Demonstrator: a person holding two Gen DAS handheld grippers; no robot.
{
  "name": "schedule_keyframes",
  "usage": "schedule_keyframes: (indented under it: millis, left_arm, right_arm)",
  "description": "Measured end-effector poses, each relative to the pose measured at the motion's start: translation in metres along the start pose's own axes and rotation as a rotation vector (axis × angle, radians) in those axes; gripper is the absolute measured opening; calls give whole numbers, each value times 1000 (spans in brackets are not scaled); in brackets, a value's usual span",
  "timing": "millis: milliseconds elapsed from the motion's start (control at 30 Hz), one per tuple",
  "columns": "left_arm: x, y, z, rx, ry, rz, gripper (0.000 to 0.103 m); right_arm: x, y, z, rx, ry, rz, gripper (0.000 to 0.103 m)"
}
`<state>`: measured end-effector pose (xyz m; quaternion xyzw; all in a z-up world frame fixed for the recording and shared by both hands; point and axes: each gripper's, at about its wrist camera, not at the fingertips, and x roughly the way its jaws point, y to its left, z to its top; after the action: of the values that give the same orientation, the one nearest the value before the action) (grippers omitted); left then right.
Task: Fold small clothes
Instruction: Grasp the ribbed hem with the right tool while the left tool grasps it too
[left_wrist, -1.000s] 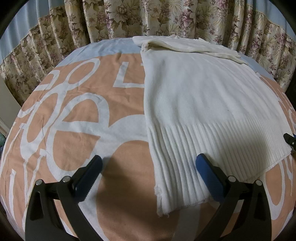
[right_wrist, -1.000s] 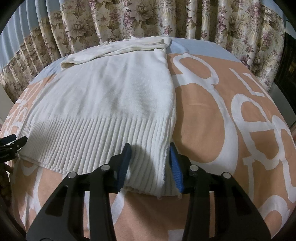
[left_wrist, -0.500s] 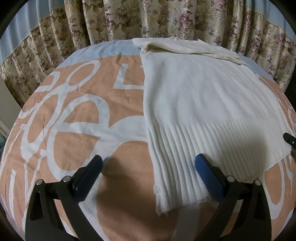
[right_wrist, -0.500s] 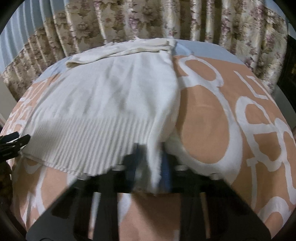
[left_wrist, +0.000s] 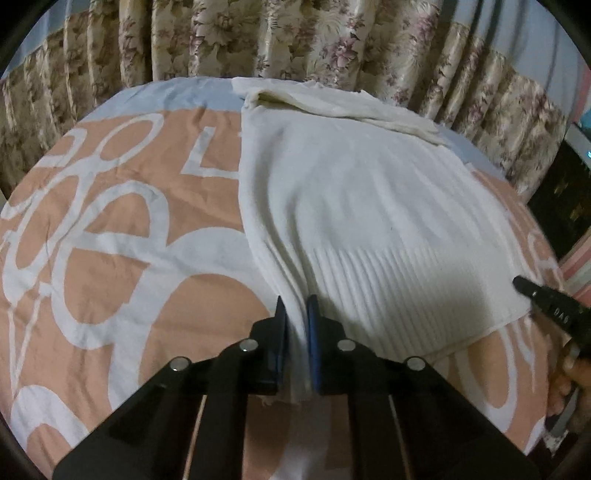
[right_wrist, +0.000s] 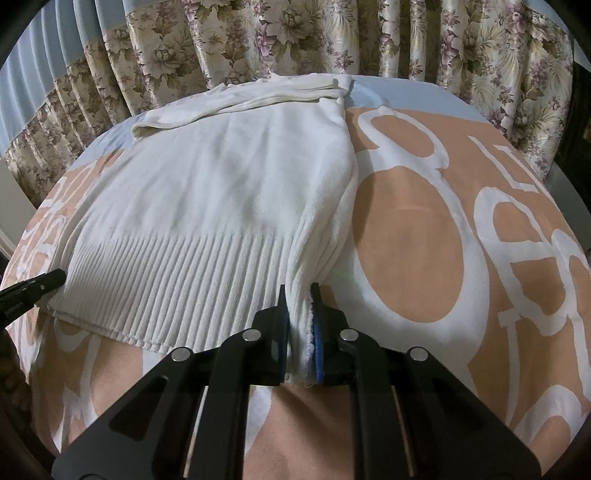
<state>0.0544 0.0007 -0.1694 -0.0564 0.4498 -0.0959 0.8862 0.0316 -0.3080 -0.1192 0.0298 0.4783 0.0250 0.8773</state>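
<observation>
Now a white knitted sweater (left_wrist: 369, 206) is lying flat on a bedspread (left_wrist: 122, 229) printed in peach with large white lettering and a pale blue far edge. Its sleeves are lying folded across the far end, and its ribbed hem is facing the cameras at the near edge. Floral curtains (left_wrist: 258, 40) are hanging behind the bed.

Seen from the left wrist, the left gripper (left_wrist: 295, 317) is pinching the near left corner of the ribbed hem; its black and blue fingers are pressing together with a gathered ridge of white knit squeezed between them. Folds are running up the cloth from that pinch. At the right edge of this view, the black tip of the right gripper (left_wrist: 524, 286) is touching the hem's other corner, and part of a person's hand (left_wrist: 569, 384) is showing below it.

Seen from the right wrist, that gripper (right_wrist: 298, 314) is likewise clenching the near right corner of the hem, with bunched knit filling the gap between its blue pads (right_wrist: 317, 343). The left gripper's tip (right_wrist: 51, 278) is showing at the far left, beside the opposite corner.
</observation>
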Motion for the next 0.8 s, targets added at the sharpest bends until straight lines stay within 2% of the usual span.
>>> schedule_keyframes:
  millis: [400, 800]
  left_arm:
    - [-16, -2, 1, 32, -41, 10, 10]
    - [-43, 12, -2, 43, -47, 14, 9]
  right_arm:
    - [-7, -4, 1, 24, -9, 24, 10]
    - [-39, 13, 0, -15, -18, 92, 9]
